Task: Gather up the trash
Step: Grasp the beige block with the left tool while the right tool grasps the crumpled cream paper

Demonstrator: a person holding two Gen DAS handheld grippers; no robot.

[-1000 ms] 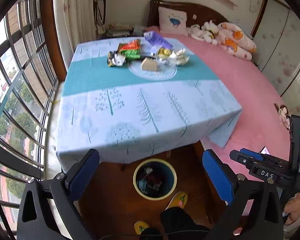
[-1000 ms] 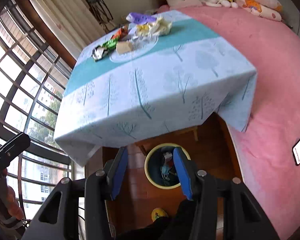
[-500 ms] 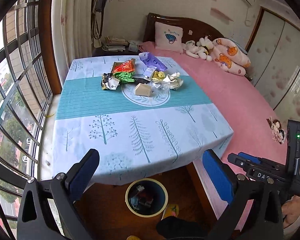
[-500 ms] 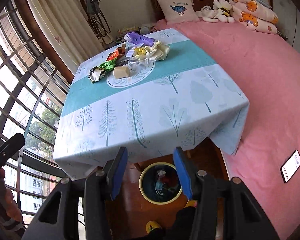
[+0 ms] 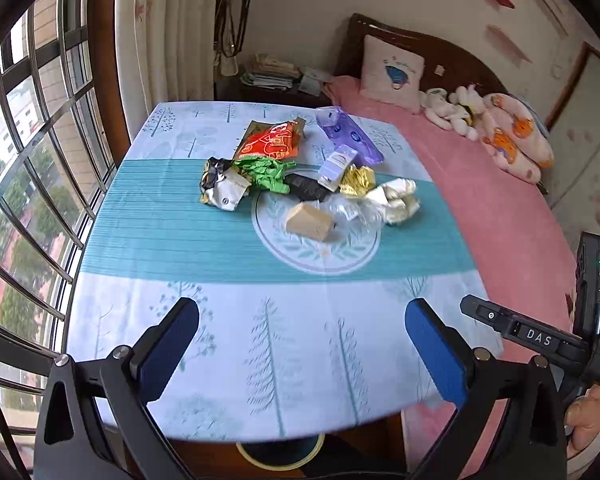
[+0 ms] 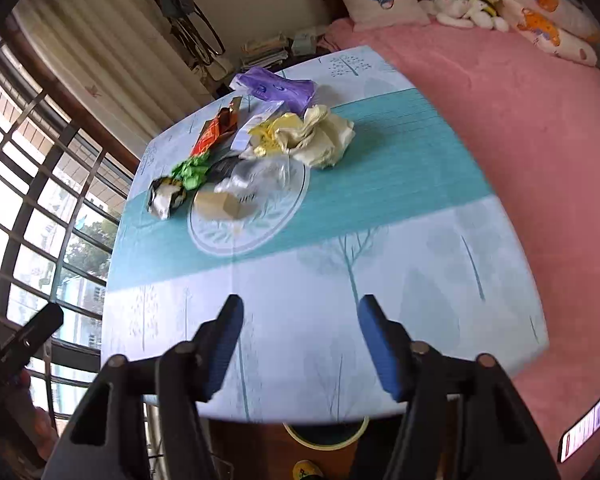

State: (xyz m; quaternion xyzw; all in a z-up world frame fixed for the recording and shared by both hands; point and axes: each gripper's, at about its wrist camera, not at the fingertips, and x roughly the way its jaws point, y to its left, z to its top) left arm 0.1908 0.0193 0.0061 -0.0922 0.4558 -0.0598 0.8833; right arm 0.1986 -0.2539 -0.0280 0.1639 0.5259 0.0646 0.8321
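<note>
A heap of trash lies mid-table: an orange snack bag, green wrapper, silver-black wrapper, purple pack, tan box, clear plastic and crumpled cream paper. My left gripper hovers open over the table's near edge, nothing between its fingers. My right gripper is also over the near edge, its jaws opening and empty. The yellow-rimmed bin peeks out beneath the table edge.
The table wears a pale tree-print cloth with a teal band. A pink bed runs along the right, with a pillow, plush toys and a phone on it. Barred windows line the left. A hand holds the other gripper.
Both grippers have moved forward from above the floor bin to over the table's near edge; the bin is now mostly hidden. The right gripper's jaws stand wider than before.
</note>
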